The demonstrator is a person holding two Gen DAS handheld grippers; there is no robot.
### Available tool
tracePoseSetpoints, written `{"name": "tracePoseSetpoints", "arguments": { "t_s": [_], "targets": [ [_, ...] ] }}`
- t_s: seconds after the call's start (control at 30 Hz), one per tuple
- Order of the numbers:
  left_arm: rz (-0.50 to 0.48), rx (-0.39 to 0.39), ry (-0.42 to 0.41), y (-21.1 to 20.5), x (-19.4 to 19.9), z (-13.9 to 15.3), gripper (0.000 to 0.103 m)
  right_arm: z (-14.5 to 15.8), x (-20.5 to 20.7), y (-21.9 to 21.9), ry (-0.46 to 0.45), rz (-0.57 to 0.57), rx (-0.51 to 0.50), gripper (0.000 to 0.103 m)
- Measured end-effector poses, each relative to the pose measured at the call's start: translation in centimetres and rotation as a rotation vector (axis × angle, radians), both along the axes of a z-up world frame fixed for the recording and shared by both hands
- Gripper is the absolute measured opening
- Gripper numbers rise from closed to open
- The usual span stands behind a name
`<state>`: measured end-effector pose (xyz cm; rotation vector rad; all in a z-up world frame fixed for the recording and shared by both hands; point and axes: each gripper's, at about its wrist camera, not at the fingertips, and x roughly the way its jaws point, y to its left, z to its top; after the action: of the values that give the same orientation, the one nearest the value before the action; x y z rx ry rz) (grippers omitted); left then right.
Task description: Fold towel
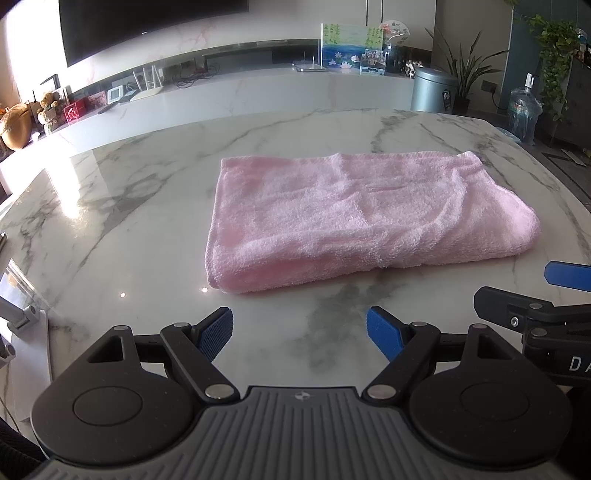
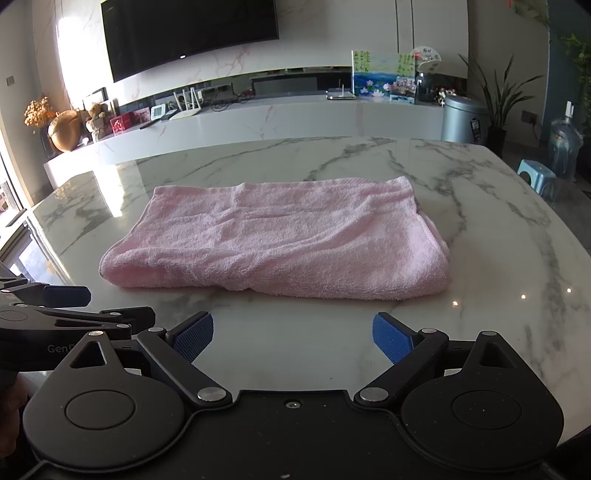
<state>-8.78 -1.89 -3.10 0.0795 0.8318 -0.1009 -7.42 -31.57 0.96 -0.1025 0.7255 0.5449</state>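
**Folded pink towel on marble tabletop, both grippers empty at the near edge**

The white marble tabletop [image 1: 110, 229] with grey veins fills most of both views. Sunlight glares on its left side. Beyond its far edge runs a long white counter [image 2: 295, 118] along the wall, and above that hangs a dark television [image 2: 188, 33].

The pink towel [image 2: 280, 240] lies flat near the middle of the tabletop, folded into a thick oblong with its long sides running left to right. A rounded fold faces the near edge; layered ends show at its right side. The surface is softly creased. Nothing touches it.

The left gripper [image 1: 299, 334] sits low at the near edge of the tabletop, in front of the towel's near-left part, its jaws spread wide and holding nothing. Its blue pads [image 1: 218, 332] are clear of the cloth. The right gripper [image 2: 291, 338] is just beside it to the right, likewise at the near edge, jaws wide apart and empty, facing the towel's near long side. Each gripper shows at the edge of the other's view.

Off the far right corner stand a grey bin [image 2: 463, 118], a water bottle [image 2: 563, 144] and a small blue stool [image 2: 535, 177].
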Motion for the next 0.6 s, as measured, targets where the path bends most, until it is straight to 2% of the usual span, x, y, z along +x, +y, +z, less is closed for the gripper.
{"name": "tracePoseSetpoints", "arguments": {
  "t_s": [0.6],
  "targets": [
    [-0.001, 0.005, 0.006, -0.11, -0.05, -0.08, 0.079, 0.01, -0.01, 0.03, 0.002, 0.003, -0.001, 0.093]
  ]
}}
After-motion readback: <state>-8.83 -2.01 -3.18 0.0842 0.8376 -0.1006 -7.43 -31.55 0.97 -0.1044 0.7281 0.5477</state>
